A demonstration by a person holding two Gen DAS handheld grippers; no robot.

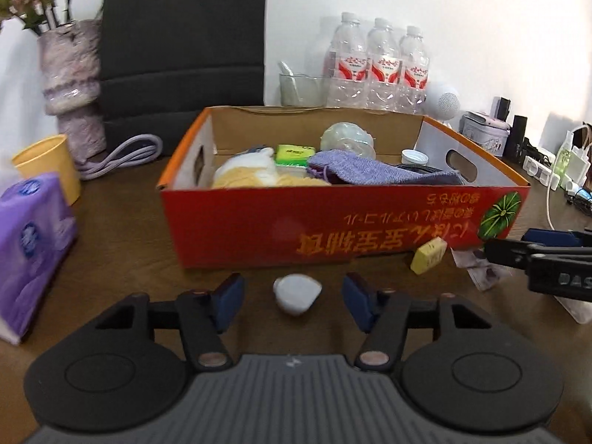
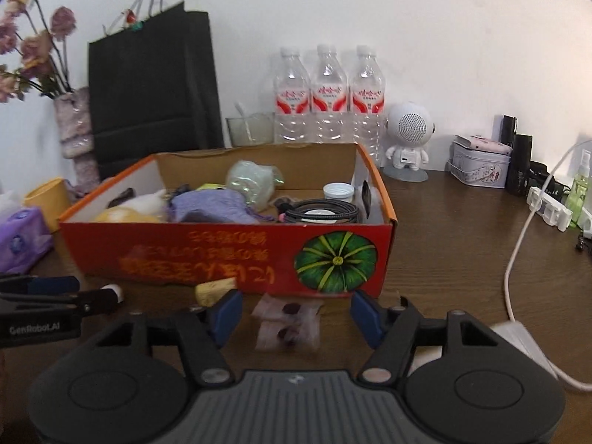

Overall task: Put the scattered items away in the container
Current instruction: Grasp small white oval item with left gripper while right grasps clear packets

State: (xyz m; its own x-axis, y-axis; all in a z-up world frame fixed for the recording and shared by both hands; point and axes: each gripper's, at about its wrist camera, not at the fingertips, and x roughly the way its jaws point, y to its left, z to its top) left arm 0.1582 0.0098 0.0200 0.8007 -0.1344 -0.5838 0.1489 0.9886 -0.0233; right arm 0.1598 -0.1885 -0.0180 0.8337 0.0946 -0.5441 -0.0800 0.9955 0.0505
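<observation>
A red cardboard box (image 1: pixel 259 229) stands on the brown table, also in the right wrist view (image 2: pixel 192 255), holding cloths, a cable and small items. My left gripper (image 1: pixel 292 301) is open, its pads either side of a small white lidded cup (image 1: pixel 296 293) on the table. My right gripper (image 2: pixel 296 312) is open around a clear snack packet (image 2: pixel 286 320) in front of the box. A yellow eraser-like block (image 1: pixel 427 256) lies by the box front, seen also in the right wrist view (image 2: pixel 214 290). The packet shows in the left wrist view (image 1: pixel 481 270).
A purple tissue pack (image 1: pixel 29 244), yellow cup (image 1: pixel 48 164), vase (image 1: pixel 74 85) and coiled cable (image 1: pixel 122 155) stand left. Three water bottles (image 2: pixel 327 100), a white speaker figure (image 2: pixel 407 137), a tin (image 2: pixel 479 164) and a white charger cable (image 2: pixel 518 244) stand behind and right.
</observation>
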